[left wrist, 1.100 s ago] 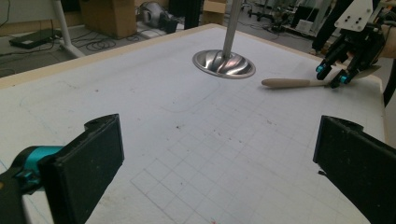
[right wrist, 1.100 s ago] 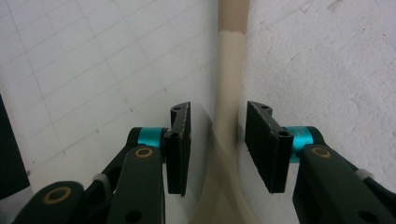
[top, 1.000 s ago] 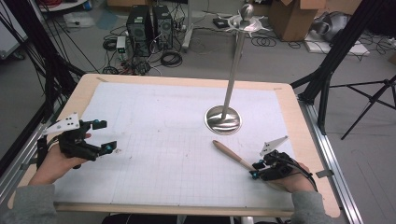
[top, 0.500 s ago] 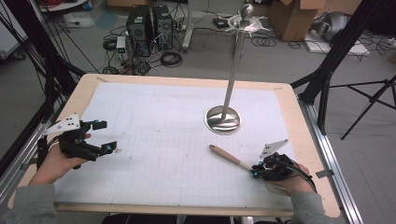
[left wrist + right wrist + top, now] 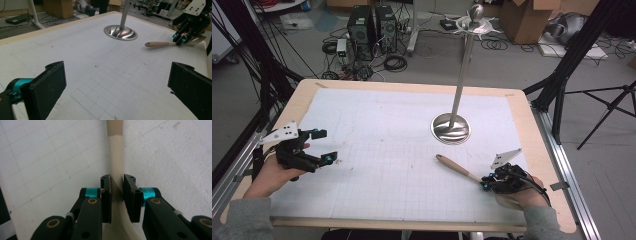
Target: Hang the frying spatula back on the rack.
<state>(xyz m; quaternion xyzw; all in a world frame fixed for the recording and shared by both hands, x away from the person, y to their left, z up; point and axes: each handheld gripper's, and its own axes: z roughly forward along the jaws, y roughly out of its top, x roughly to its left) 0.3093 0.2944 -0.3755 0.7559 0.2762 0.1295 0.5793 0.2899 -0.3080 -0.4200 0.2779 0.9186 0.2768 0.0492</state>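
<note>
Pinching the spatula (image 5: 115, 162), right tongs (image 5: 117, 195) just closed, probably hiding its blade; left tongs (image 5: 117, 87) wide.

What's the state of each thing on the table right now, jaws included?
Right gripper: jaws have just been closing, now shut on the spatula's neck.
Spatula: lying on the mat, wooden handle pointing toward the stand, gripped near its blade end.
Left gripper: jaws wide open, nothing between them, held over the mat.
Metal stand: upright on its round base, nothing hanging from its top hooks.
Mat: flat on the table.
</note>
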